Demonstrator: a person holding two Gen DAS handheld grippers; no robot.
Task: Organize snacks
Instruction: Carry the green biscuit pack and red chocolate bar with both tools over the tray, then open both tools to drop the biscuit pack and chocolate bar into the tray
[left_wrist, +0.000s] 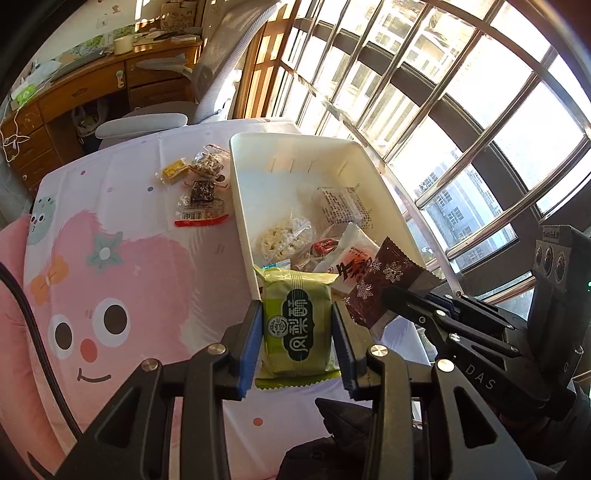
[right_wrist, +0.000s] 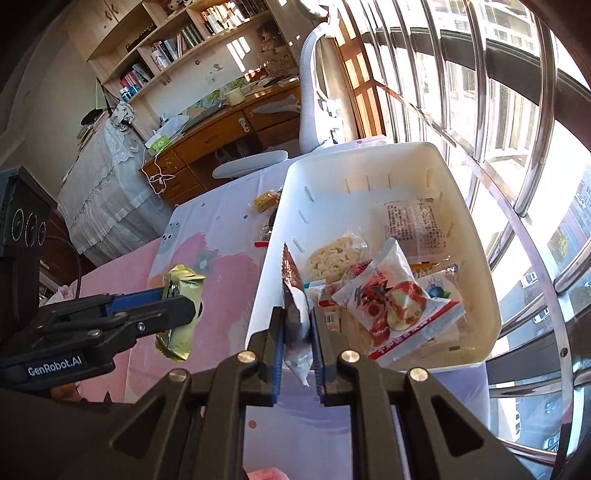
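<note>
2 grippers clamped: left gripper (left_wrist: 297, 325) green pack (left_wrist: 297, 325), right gripper (right_wrist: 297, 328) brown pack (right_wrist: 293, 295).

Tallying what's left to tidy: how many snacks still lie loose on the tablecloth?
3, clustered left of the bin: a yellow packet, a clear nut bag, a dark bar. The bin may hide others.

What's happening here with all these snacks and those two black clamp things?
A person is sorting snacks into a white bin with a handheld gripper in each hand. The left gripper is clamped on a green packet, and the right gripper pinches a brown snowflake-print packet; both are near the bin's front edge. Several snacks already lie inside, including a white and red packet. Three more snacks remain on the pink cartoon tablecloth beside the bin.
</note>
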